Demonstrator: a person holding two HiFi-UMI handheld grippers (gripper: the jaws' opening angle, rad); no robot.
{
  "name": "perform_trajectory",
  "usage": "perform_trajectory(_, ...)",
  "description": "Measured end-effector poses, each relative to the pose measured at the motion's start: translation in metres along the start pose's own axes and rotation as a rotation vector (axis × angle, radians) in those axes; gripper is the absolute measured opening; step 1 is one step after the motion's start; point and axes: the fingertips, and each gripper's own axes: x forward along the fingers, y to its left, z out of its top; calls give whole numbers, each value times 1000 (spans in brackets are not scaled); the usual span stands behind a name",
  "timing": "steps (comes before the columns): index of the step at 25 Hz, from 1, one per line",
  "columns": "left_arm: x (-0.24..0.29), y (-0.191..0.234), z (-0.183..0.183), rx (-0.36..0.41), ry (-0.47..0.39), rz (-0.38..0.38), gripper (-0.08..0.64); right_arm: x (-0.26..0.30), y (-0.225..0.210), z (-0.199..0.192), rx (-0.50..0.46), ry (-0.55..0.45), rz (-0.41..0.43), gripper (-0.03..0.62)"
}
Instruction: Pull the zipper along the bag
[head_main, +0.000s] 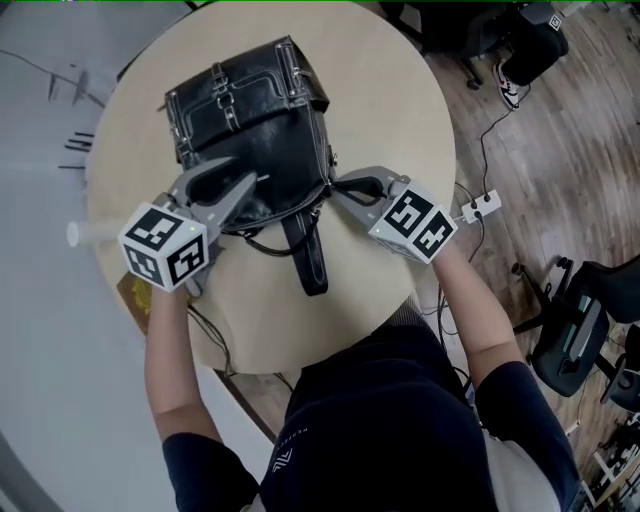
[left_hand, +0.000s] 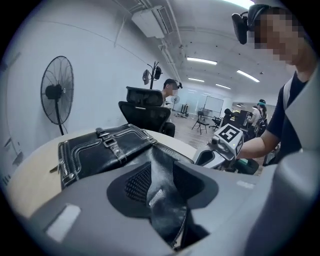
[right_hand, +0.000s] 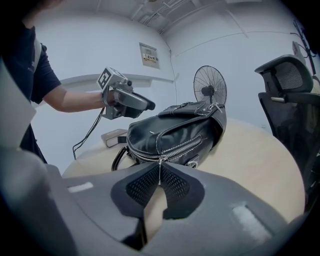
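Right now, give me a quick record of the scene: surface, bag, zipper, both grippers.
table: round, light top
bag: black leather, lying on the table
zipper: silver teeth, runs along the bag's side
pull: thin metal tab, pinched between the pads
right gripper: shut on the pull, at the bag's side
left gripper: jaws apart at the bag's near end; a fold of the bag stands between them, no clear pinch

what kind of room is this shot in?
Probably an open-plan office or lab workspace: black swivel office chairs, a pedestal fan, long strip lights on an exposed ceiling, and a wood-look floor with cables running across it.
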Motion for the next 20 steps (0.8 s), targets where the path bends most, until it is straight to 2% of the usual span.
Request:
perform_trajectory(6,54,-8,34,72,52,-102,173,1,-1,0,1,-22,10,14)
perform_trajectory(10,77,-9,39,62,74,-179,172,0,-2,1,-13,-25,18,14)
perform_trajectory(15,95,-13,33,128,143,-249,172,1,-2,1,3,-34,27,14)
perform_trajectory(18,107,-13,40,110,125,-288,166,-1,-2,0,13,-46,27,14)
perform_trajectory(20,112,-13,40,100,138,-318,128,-1,-3,1,13,-49,25,14)
